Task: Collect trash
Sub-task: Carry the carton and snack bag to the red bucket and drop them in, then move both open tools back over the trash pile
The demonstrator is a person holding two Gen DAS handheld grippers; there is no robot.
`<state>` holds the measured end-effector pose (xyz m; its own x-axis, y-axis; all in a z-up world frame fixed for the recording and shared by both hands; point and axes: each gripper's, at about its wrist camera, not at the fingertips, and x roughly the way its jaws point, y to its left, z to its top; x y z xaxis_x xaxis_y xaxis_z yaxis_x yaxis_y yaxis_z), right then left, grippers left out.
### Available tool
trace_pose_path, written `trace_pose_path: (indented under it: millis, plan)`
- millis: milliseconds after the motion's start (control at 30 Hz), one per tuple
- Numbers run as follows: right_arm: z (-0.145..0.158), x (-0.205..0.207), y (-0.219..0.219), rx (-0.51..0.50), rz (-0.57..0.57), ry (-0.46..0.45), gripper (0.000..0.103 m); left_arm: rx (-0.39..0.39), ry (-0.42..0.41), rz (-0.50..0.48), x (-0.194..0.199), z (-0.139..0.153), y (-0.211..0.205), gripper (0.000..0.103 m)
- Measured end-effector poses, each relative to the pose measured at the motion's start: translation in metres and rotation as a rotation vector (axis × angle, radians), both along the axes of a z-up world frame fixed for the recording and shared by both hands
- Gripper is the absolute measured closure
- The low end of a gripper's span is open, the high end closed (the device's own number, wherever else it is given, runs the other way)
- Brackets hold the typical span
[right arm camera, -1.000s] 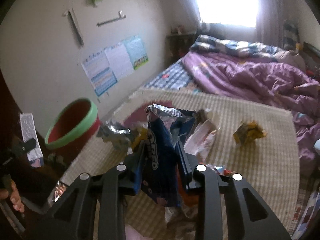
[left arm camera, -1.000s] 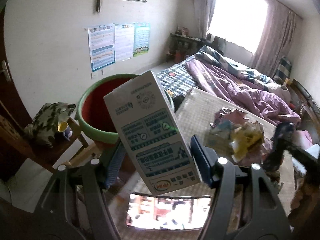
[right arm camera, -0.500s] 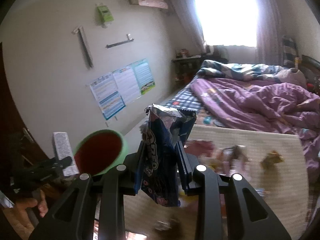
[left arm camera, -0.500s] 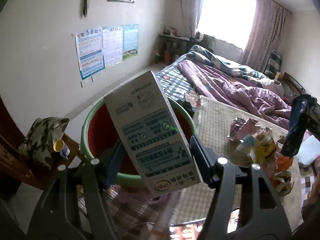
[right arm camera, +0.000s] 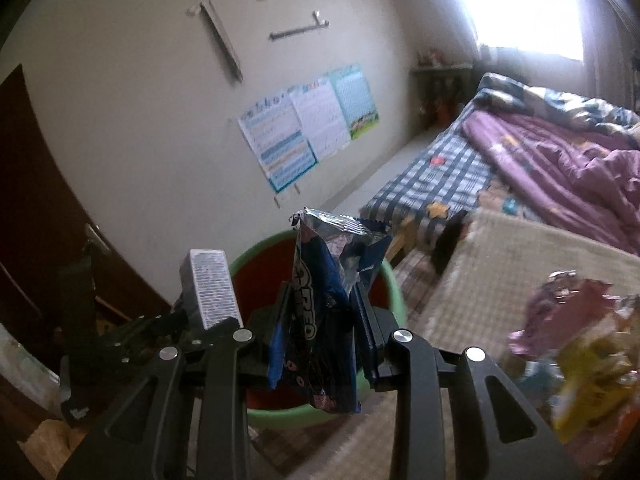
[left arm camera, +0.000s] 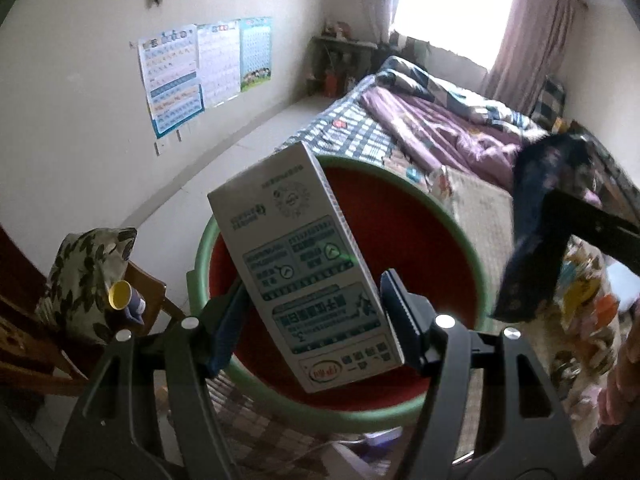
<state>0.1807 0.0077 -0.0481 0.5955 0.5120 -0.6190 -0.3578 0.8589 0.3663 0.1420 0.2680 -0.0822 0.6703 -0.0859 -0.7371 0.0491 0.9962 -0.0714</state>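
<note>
My left gripper (left arm camera: 316, 312) is shut on a white carton (left arm camera: 304, 264) with green print and holds it tilted over the red basin with a green rim (left arm camera: 440, 216). My right gripper (right arm camera: 324, 316) is shut on a blue Oreo wrapper (right arm camera: 328, 304) and holds it above the same basin (right arm camera: 394, 280). The wrapper (left arm camera: 536, 240) also hangs at the right of the left wrist view. The carton (right arm camera: 212, 288) and left gripper show at the left of the right wrist view.
A pile of crumpled wrappers (right arm camera: 580, 344) lies on the woven table mat (right arm camera: 500, 264) at the right. A chair with a leaf-print cushion (left arm camera: 88, 276) and a yellow cup (left arm camera: 120, 295) stands left of the basin. A bed (left arm camera: 460, 132) with purple bedding lies behind.
Both grippers have moved left from the table toward the basin, carrying the carton and the wrapper. The basin now fills the view under the carton.
</note>
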Motion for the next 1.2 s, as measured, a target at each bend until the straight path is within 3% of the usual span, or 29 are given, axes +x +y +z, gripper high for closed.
trace_pose_path:
  millis: [467, 1033, 1100, 1167, 1200]
  plan:
    - [-0.028, 0.018, 0.014, -0.034, -0.005, 0.089, 0.071, 0.022, 0.127, -0.085, 0.020, -0.036, -0.010, 0.040]
    - [-0.028, 0.020, 0.037, -0.039, 0.058, 0.073, 0.073, 0.010, 0.113, -0.066, 0.010, -0.035, -0.010, 0.039]
    - [-0.030, 0.023, 0.041, -0.032, 0.078, 0.085, 0.070, 0.004, 0.106, -0.052, 0.008, -0.033, -0.007, 0.039]
    - [-0.033, 0.025, 0.043, -0.025, 0.087, 0.106, 0.052, -0.001, 0.096, -0.037, 0.004, -0.029, -0.002, 0.036]
    - [-0.034, 0.023, 0.041, -0.012, 0.082, 0.108, 0.051, -0.002, 0.092, -0.031, 0.002, -0.028, -0.001, 0.036]
